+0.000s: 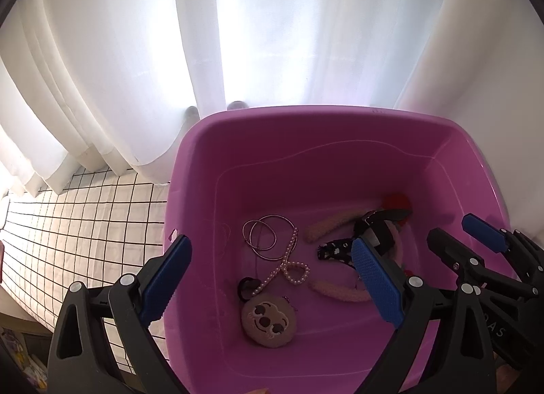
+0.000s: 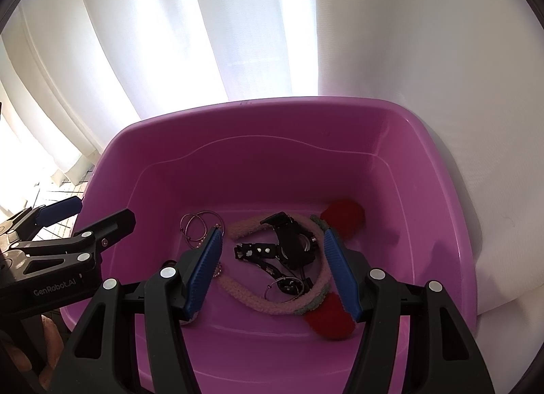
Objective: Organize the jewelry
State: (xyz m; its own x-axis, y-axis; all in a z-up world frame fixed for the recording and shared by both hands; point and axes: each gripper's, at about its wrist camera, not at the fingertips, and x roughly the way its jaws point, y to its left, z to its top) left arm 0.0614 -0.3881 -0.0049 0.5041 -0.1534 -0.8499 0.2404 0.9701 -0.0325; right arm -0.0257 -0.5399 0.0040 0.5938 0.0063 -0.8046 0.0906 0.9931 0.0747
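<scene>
Both grippers hover over the purple tub (image 1: 306, 129), which holds all the jewelry; every place below is given against that tub.

The left gripper (image 1: 268, 278) has its jaws spread wide and empty, one blue pad outside the tub's left wall and the other over its floor. The right gripper (image 2: 272, 275) has jaws about half spread, nothing between the pads, poised over the tangle in the tub's right half.

The step in hand looks like choosing one piece to lift. It would go best to take a loose, single item first and come straight down on it, so the pads close on that piece alone. The black watch (image 2: 294, 241) lies on top of the fuzzy headband (image 2: 272, 298), with the dark patterned clip (image 2: 253, 251) touching it, so a careless pinch there would likely drag several things up together.

Counted from the tub's left side to its right:
- thin wire bangles (image 1: 263, 236): at least three overlapping hoops, exact number unclear
- pearl strand (image 1: 290, 266): one
- round plush face charm (image 1: 268, 322): one, nearest the near wall
- dark patterned clip: one
- black watch: one
- fuzzy headband: one, with two red pompoms (image 2: 343, 215)

A small dark item beside the charm is too indistinct to name
</scene>
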